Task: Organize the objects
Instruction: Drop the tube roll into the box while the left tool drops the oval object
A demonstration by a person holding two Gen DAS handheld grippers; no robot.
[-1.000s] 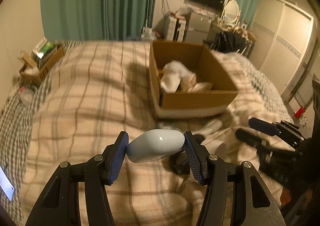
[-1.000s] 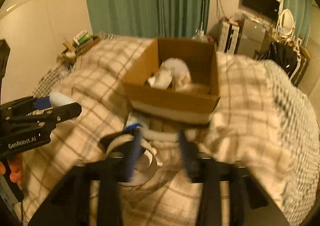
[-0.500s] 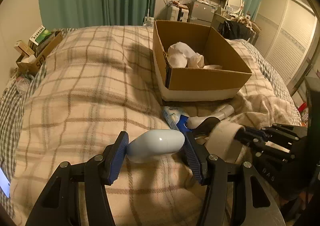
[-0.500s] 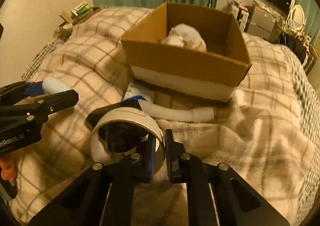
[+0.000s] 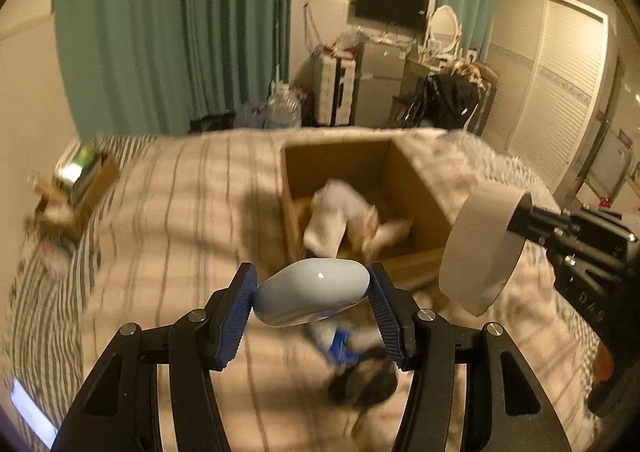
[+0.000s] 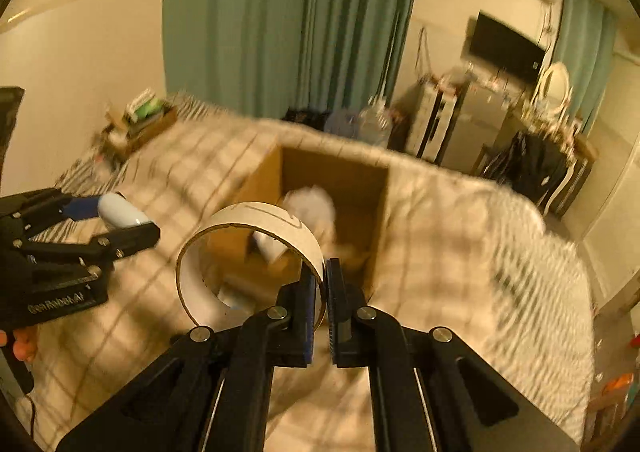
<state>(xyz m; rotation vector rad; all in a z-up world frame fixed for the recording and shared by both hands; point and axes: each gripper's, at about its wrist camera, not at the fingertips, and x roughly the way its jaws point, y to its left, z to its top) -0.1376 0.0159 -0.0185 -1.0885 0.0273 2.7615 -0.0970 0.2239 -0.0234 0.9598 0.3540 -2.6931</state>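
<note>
Left wrist view: the left tool [image 5: 312, 292] pinches a pale blue, egg-shaped plastic object [image 5: 310, 291] crosswise between its ribbed blue pads [image 5: 236, 316], one pad on each end, and holds it in the air above the bed. Under it lies a beige plaid blanket [image 5: 168, 236], blurred by motion. Beyond the tool stands an open cardboard box [image 5: 416, 188] on the blanket, with crumpled white material [image 5: 336, 212] inside it. On the blanket below the held object lie a blue-and-white packet [image 5: 338, 344] and a dark item [image 5: 364, 384], both too blurred to name. At the right, the right tool [image 5: 520, 212] reaches in and carries a wide white tape roll [image 5: 480, 248], which hangs in the air just beside the box's near right corner. Green curtains [image 5: 176, 32] hang behind the bed, and a wall-mounted television [image 5: 390, 4] shows farther back.

Right wrist view: the right tool [image 6: 324, 304] has its jaws pressed nearly together on the wall of the tape roll [image 6: 248, 260], one pad inside the ring and one outside. The roll stands on edge with its open centre facing the camera, lifted clear of the blanket [image 6: 460, 252], and through it the near side of the cardboard box [image 6: 340, 180] is seen. At the left, the left tool [image 6: 108, 220] holds the pale blue object [image 6: 120, 210] at much the same height, well apart from the roll. A person's fingertips [image 6: 20, 346] show at the left edge beneath that tool's handle.
</note>
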